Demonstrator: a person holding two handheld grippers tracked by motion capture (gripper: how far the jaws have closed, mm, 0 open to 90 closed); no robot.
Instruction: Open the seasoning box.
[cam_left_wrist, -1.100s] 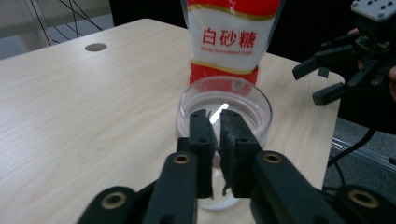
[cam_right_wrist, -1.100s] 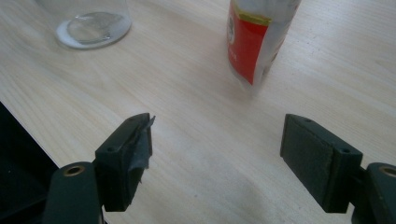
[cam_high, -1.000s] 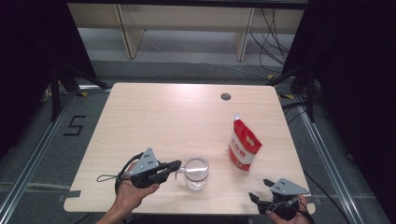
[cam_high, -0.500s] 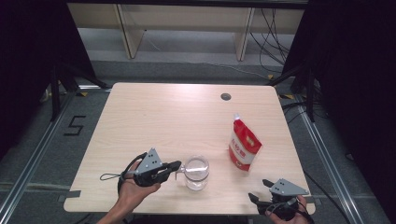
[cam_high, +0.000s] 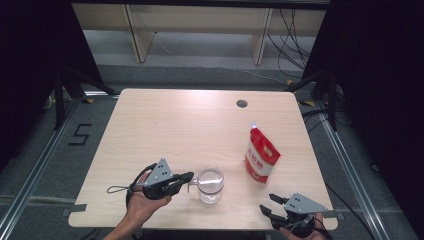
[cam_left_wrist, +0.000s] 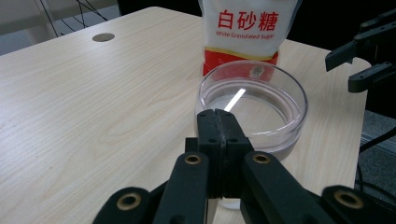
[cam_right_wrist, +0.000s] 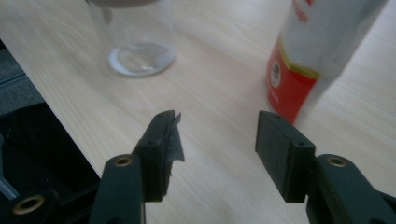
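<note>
At lower right, the right gripper (cam_high: 270, 205) jaws have just been narrowed on nothing, short of the sugar pouch (cam_high: 262, 156), while the glass mug (cam_high: 210, 184) handle is kept clamped in the left gripper (cam_high: 186, 178) at lower centre, so a pouch grasp seems prepared.

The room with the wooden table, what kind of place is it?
Probably a lab for recording: the table stands on metal floor rails between black curtains, with cables trailing behind.

Table top (cam_high: 190, 130) seen as pale wood-grain laminate, smooth, matt. Glass cup (cam_high: 210, 184) is clear, glossy, smooth-walled. White sugar pouch (cam_high: 262, 159) is glossy red-and-white plastic film. Jaws of left gripper (cam_left_wrist: 218, 135) and right gripper (cam_right_wrist: 219, 140) are matt black plastic, brass-coloured rivets noted.
</note>
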